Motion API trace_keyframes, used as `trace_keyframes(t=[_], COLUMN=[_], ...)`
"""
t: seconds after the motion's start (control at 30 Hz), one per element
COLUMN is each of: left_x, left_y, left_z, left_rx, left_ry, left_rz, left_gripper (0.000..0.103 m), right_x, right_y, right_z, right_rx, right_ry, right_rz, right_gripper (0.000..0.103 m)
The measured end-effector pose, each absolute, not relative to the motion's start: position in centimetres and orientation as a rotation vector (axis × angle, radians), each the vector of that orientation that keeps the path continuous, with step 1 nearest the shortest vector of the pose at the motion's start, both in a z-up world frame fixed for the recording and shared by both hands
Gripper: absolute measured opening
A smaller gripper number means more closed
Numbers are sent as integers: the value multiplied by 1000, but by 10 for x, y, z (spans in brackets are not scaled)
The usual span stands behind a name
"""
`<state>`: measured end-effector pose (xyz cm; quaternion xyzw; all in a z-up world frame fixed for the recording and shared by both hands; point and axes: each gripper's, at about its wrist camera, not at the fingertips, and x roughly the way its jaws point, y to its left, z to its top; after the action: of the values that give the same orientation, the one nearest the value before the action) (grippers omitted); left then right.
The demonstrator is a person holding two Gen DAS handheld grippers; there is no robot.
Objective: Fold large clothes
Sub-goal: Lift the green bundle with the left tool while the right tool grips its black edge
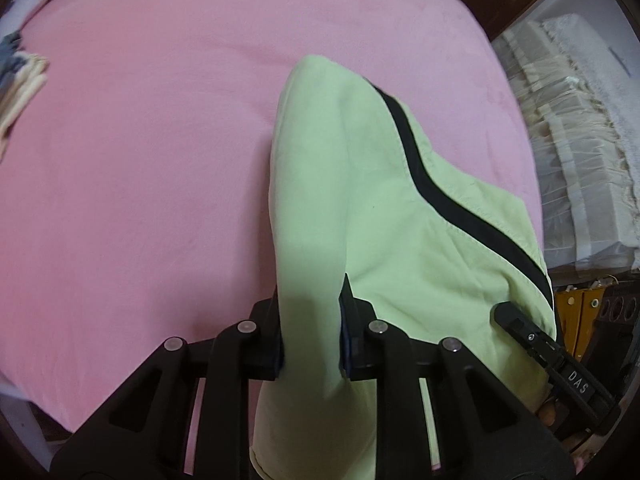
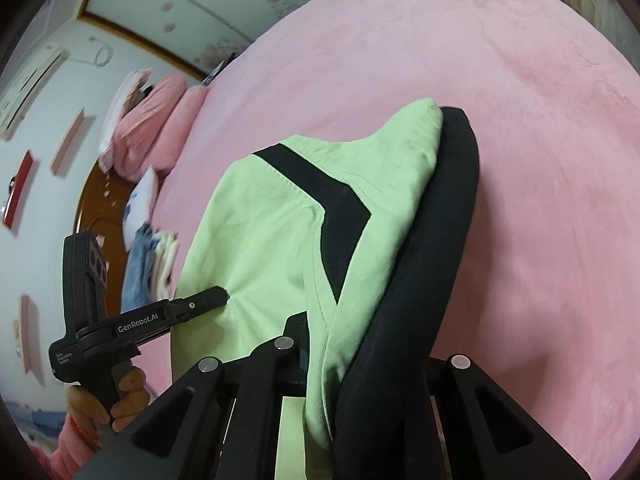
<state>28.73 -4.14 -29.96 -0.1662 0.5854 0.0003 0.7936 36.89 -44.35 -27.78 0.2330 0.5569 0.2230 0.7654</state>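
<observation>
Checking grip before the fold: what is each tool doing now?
Left tool: shut on the green garment.
Right tool: shut on the same garment.

garment [image 1: 400, 208]: pale green cloth with a black stripe [image 1: 440, 184] running along a stitched seam
trim: a wide black band [image 2: 440, 240] edges one side (seen best from the right wrist view)
state: bunched and draped, not flat, with soft folds
pose: lifted at two places, hanging down between them
place: above the pink bedspread [image 1: 140, 160], its far end rising to a rounded peak
</observation>
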Motion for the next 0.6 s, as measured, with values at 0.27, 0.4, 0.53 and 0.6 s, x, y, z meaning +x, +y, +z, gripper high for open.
trace_keyframes(t=[0.27,0.4,0.53,0.6], left_x=[226,217,218,218], left_y=[2,53,139,191], left_z=[-207,-151,-95,-69], left_rx=[-364,-393,-442,-439], left_ry=[1216,1162,1070,1028], left_rz=[-28,-37,-57,-77], left_gripper=[17,17,17,17], right_x=[295,269,250,243], right_y=[-405,-347,-288,-245], right_z=[-192,-132,-85,-63], right_rx=[404,263,281,277], right_ry=[1159,1075,979,929], right_rz=[579,639,681,695], right_gripper=[9,9,9,9])
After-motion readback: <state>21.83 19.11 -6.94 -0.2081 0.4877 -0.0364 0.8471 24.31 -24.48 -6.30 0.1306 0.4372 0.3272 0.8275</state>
